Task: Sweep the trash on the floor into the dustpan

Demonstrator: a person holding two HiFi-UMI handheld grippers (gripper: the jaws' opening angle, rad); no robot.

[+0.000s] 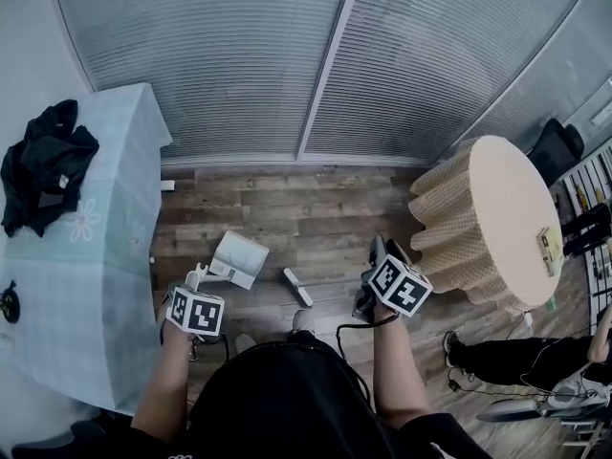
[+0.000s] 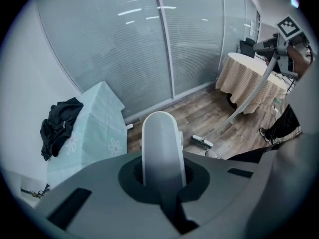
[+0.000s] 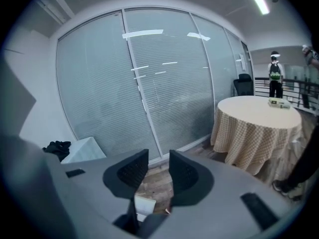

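White plastic in the left gripper: grips the dustpan by its handle, pan on the wood floor near the head of the broom. Pinches the broom's pole in the right gripper (jaws a slit apart).

Floor strip open between cloth-covered table at left and round table at right, up to glass wall. Dustpan, broom occupy near end. Person's legs block near right.
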